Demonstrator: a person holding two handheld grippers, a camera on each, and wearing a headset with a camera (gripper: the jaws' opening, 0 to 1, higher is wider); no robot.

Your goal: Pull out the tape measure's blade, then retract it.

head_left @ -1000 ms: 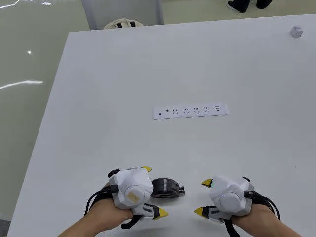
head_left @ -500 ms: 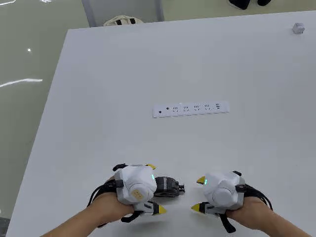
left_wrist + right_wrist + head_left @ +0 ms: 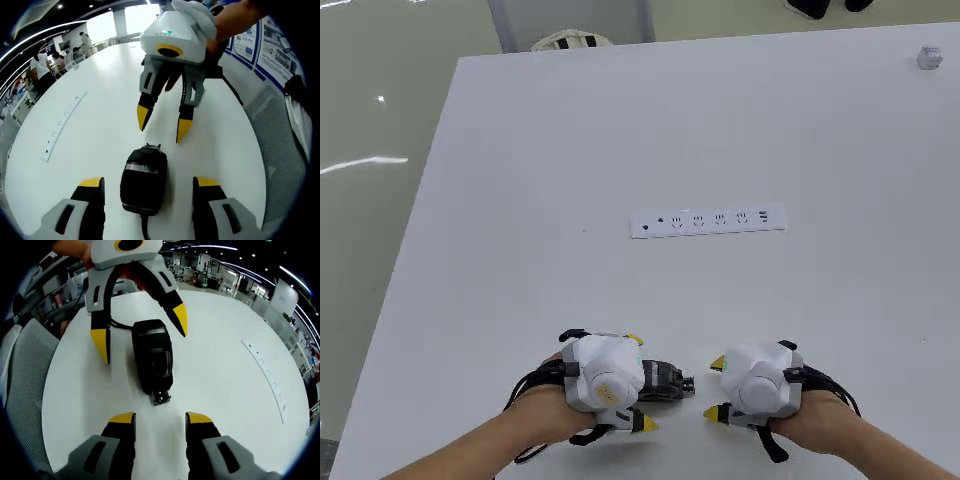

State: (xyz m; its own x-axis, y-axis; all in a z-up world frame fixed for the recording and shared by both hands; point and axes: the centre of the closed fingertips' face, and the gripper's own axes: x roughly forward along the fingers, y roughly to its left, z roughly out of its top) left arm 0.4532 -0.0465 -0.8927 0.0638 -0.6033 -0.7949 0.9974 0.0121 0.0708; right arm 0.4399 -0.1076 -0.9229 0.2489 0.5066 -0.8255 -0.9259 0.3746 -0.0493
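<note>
A black tape measure lies on the white table near its front edge, blade hook pointing right. My left gripper is open, its yellow-tipped jaws straddling the case from the left without touching it. In the left gripper view the tape measure sits between the jaws of that gripper, and the right gripper faces it. My right gripper is open, just right of the hook. In the right gripper view the tape measure lies ahead of the gripper, with the hook short of the fingertips.
A white power strip lies across the middle of the table. A small white object rests at the far right corner. The table's left edge drops to a green floor. A grey chair stands behind the left hand.
My left gripper slid right, bringing its jaws around the tape measure's case. My right gripper moved left toward the hook. The tape measure stayed put.
</note>
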